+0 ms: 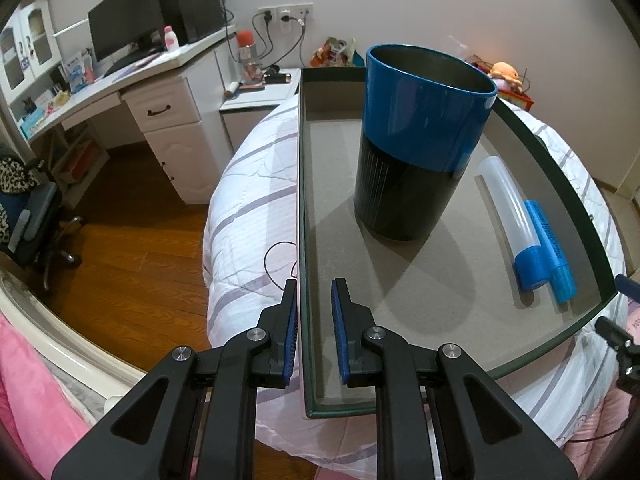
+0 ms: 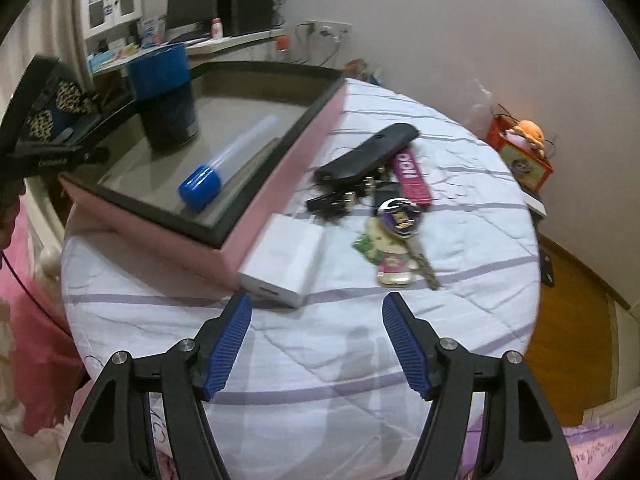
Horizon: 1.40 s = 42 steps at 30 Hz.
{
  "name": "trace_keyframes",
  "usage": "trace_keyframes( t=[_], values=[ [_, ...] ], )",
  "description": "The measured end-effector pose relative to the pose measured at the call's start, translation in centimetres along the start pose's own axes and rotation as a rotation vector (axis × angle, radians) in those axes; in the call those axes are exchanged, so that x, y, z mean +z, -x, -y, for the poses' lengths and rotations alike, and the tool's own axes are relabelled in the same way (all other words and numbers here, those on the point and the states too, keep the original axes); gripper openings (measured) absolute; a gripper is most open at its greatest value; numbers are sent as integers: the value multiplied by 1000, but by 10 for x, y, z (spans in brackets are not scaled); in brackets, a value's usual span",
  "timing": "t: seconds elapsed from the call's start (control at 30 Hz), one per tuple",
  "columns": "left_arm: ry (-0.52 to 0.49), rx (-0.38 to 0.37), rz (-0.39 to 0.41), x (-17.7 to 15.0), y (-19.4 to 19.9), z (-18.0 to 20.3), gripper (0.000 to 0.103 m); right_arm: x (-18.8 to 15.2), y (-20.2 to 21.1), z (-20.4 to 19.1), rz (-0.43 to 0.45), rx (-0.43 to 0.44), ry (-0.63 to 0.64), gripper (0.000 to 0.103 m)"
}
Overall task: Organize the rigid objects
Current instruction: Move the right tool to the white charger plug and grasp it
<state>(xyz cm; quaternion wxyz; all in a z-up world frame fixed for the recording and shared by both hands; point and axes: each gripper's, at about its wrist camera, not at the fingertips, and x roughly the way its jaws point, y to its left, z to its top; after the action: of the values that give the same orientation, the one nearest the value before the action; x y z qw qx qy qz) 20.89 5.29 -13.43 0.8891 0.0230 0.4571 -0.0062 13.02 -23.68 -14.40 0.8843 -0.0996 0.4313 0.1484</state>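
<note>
The left gripper (image 1: 314, 308) is clamping the near wall of the shallow box (image 1: 301, 200), its blue pads straddling that dark rim. Inside the box, a tall blue-and-black canister (image 1: 420, 140) is standing upright, and beside it a clear tube with a blue cap (image 1: 512, 220) is lying against a blue marker (image 1: 554, 248). The right gripper (image 2: 316, 320) is hanging released over the quilted bed (image 2: 320, 360), nothing between its pads. Just ahead of it a white power bank (image 2: 284, 260) is lying against the box's pink side, with a bunch of keys (image 2: 396, 216) and a black case (image 2: 368, 152) farther out.
</note>
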Motion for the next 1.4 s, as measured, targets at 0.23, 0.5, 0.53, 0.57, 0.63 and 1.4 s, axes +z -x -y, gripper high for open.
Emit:
trace_keyframes(
  t=[0.23,0.5,0.53,0.57,0.63,1.4],
  values=[
    [-1,0,0,0,0,0,14,-1,-12,11,4,-28,-52,70],
    [-1,0,1,0,0,0,14,-2,-15,37,23,-46,-114,70],
    [-1,0,1,0,1,0,14,-2,-14,34,26,-27,-98,70],
    [0,0,0,0,0,0,14,-2,-12,30,27,-10,-77,70],
    [0,1,1,0,1,0,14,-2,-11,23,29,4,-44,70],
    [-2,1,1,0,1,0,15,-4,-15,22,-6,42,-132,43]
  ],
)
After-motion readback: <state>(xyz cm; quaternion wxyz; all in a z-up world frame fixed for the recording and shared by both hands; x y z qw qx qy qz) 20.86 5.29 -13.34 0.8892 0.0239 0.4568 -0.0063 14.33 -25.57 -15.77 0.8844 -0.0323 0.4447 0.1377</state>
